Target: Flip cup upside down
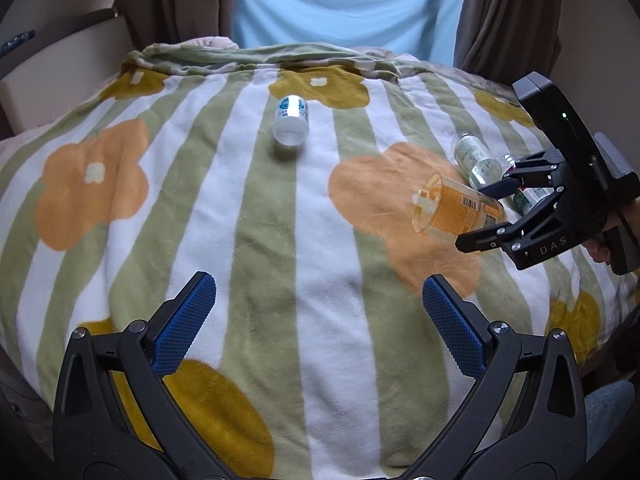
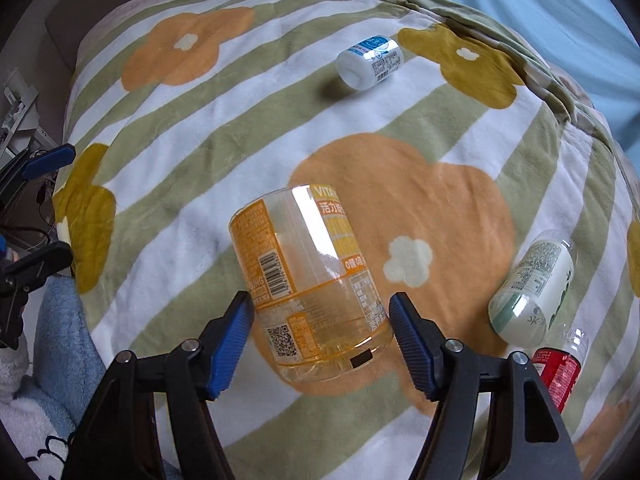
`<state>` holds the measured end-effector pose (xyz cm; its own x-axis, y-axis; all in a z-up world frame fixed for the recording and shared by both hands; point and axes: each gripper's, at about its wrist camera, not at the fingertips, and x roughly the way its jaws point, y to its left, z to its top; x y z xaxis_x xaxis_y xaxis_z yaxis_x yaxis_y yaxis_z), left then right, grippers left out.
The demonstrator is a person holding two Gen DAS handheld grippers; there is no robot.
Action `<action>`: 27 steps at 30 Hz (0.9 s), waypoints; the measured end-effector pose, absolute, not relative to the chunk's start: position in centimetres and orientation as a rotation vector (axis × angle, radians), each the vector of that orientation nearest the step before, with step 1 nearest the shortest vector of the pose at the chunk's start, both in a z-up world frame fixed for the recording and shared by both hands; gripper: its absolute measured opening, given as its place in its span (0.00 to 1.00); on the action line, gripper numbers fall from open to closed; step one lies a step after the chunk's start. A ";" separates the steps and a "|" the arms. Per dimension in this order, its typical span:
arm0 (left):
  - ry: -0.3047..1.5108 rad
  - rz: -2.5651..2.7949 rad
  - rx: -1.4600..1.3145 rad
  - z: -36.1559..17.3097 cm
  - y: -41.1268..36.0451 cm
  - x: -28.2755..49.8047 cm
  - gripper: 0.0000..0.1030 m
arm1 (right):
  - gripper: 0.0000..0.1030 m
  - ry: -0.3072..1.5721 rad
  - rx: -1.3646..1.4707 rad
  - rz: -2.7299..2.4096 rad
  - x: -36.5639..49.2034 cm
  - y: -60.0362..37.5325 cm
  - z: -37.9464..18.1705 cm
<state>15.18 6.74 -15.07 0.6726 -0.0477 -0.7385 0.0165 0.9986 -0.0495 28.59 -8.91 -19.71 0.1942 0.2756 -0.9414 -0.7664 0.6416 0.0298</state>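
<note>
A clear cup with an orange label lies on its side on the flowered blanket. Its base sits between the blue pads of my right gripper, which stand on either side of it with small gaps; the jaws are open. In the left wrist view the cup lies at the right with its open mouth facing left, and the right gripper straddles its base. My left gripper is open and empty, low over the blanket's near part.
A white cup with a blue label lies on its side near the far middle. A cup with a green label and a red one lie at the right. The blanket drops off at its edges.
</note>
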 end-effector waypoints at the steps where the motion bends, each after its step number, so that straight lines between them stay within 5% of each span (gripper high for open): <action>1: 0.835 -0.039 -0.034 -15.1 6.5 14.8 1.00 | 0.64 1.166 -0.526 0.789 27.6 -9.0 -20.2; 16: 0.897 -0.062 0.015 -16.6 5.6 12.8 1.00 | 0.65 1.189 -0.595 0.878 23.7 -9.4 -25.0; 20: 0.896 -0.128 0.115 -15.8 4.2 13.6 1.00 | 0.92 1.202 -0.575 0.889 23.1 -10.0 -24.6; 27: 0.935 -0.564 0.603 -14.9 -3.8 17.0 1.00 | 0.92 1.107 -0.508 0.893 18.5 -15.0 -20.7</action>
